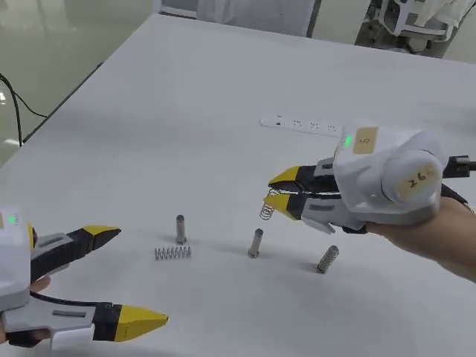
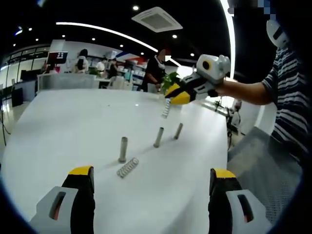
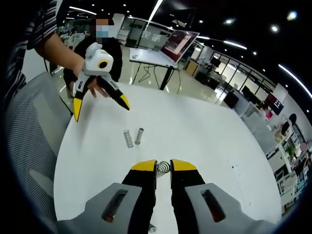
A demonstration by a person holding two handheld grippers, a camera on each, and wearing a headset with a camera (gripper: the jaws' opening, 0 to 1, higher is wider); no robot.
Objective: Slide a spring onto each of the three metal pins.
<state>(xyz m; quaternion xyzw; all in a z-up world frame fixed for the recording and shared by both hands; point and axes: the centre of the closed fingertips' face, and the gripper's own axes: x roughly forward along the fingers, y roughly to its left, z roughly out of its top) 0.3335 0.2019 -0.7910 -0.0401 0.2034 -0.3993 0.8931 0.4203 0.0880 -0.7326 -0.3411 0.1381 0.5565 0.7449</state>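
- Head view: the right gripper (image 1: pixel 277 195) has its jaws pinched on the held spring (image 1: pixel 266 209), which hangs in the air above and just beside the middle pin (image 1: pixel 256 242); the left gripper (image 1: pixel 130 277) hovers low over the white table (image 1: pixel 186 111) with its jaws wide apart and nothing between them; the loose spring (image 1: pixel 172 253) lies flat just beside the bare left pin (image 1: pixel 180 228); the right pin (image 1: pixel 328 258) looks already wrapped in a coil.
- Left gripper view: its own yellow tips are spread wide; ahead stand the left pin (image 2: pixel 123 148) with the loose spring (image 2: pixel 127 167) at its foot, the middle pin (image 2: pixel 159 137) and the right pin (image 2: pixel 178 130); the right gripper (image 2: pixel 175 95) dangles the held spring (image 2: pixel 166 108) over them.
- Right gripper view: the jaws are closed on the held spring (image 3: pixel 163 167); further off are the left pin (image 3: pixel 139 135), the loose spring (image 3: pixel 127 138) and the open-jawed left gripper (image 3: pixel 100 109).
- Progress, as I judge it: one pin done; the second spring is in hand but not yet threaded; the third spring is untouched.
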